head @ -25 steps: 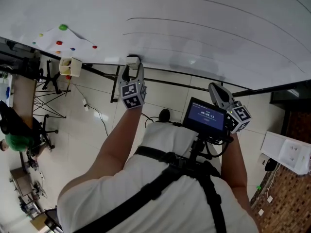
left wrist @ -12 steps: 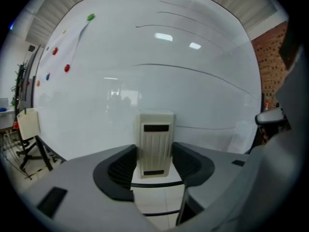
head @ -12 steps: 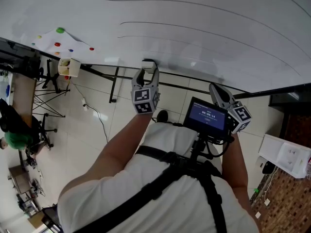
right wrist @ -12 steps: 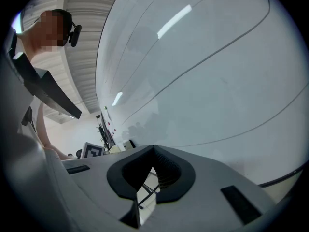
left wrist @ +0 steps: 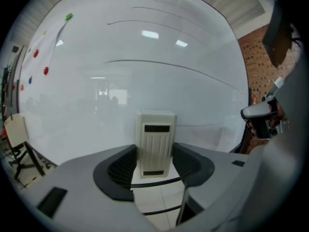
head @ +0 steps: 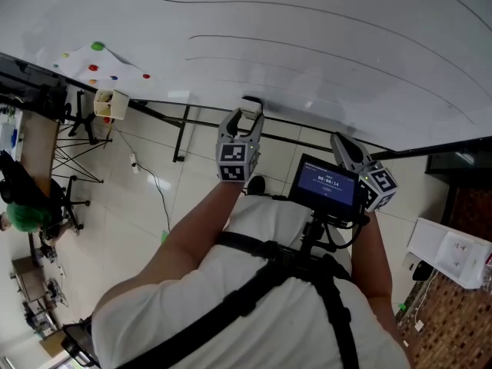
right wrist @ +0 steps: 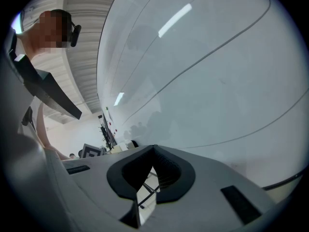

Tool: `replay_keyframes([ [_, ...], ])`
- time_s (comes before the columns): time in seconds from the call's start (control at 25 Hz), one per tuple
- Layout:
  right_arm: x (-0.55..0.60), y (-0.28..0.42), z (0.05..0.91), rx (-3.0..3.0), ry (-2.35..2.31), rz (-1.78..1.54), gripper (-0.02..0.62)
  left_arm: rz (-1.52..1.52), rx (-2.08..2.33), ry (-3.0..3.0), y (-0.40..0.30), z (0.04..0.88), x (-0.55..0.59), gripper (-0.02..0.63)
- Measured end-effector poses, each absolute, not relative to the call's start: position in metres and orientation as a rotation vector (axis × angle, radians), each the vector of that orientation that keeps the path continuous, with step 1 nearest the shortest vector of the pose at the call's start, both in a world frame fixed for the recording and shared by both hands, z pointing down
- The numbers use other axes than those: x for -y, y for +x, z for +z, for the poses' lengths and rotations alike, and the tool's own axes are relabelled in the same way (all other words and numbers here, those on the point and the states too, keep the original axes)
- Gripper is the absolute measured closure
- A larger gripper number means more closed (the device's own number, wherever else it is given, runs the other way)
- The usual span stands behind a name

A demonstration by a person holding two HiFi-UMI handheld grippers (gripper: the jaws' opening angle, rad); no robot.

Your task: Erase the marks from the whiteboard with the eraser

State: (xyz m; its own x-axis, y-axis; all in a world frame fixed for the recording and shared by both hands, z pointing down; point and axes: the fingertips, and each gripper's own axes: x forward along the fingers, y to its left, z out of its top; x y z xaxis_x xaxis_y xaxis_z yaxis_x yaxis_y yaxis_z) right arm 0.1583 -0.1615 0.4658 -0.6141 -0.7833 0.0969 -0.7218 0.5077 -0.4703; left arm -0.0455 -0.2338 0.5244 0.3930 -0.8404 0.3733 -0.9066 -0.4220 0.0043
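The whiteboard [head: 115, 6] fills the top of the head view, with long curved black lines [head: 254, 3] across it. My left gripper [head: 247, 114] reaches up to its lower edge, shut on a cream eraser [head: 250, 104]. In the left gripper view the ribbed eraser [left wrist: 155, 139] stands upright between the jaws of this gripper [left wrist: 154, 151], its far end against the board [left wrist: 145, 42], below a black line [left wrist: 169, 65]. My right gripper [head: 340, 138] hangs lower right, off the board. Its jaws [right wrist: 153, 151] meet at the tips with nothing between them.
A small screen [head: 328, 184] is mounted on the chest harness beside the right gripper. Coloured magnets [head: 97, 46] hold a sheet at the board's left. A white box [head: 111, 104] and black frame bars [head: 183, 133] lie below the board. A white cabinet [head: 453, 248] stands at right.
My left gripper has slid to the right along the board's lower edge with the eraser still in it. The right gripper has stayed where it was.
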Motion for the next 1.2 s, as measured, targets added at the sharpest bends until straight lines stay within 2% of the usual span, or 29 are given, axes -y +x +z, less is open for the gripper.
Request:
replay_keyframes([
  [0.24,0.164,0.157,0.463,-2.613,-1.301,-0.714,0.58,0.425,1.763,2.237,-0.111,0.523,0.249,0.342],
  [0.36,0.162,0.156,0.466,-2.608,-1.305,-0.718,0.58,0.402,1.787,2.206,-0.114,0.523,0.249,0.342],
  [0.52,0.162,0.153,0.461,-2.609,-1.31,-0.711,0.58,0.358,1.719,2.239,-0.082,0.519,0.243,0.342],
  [0.72,0.16,0.159,0.462,-2.598,-1.337,-0.713,0.58,0.412,1.429,2.408,-0.007,0.526,0.224,0.341],
  [0.84,0.159,0.161,0.464,-2.595,-1.344,-0.712,0.58,0.423,1.36,2.452,0.006,0.53,0.221,0.341],
  [1.0,0.159,0.163,0.466,-2.596,-1.347,-0.713,0.58,0.425,1.444,2.446,-0.012,0.525,0.227,0.342],
  [1.2,0.16,0.158,0.463,-2.593,-1.329,-0.713,0.58,0.384,1.675,2.287,-0.075,0.518,0.244,0.344],
])
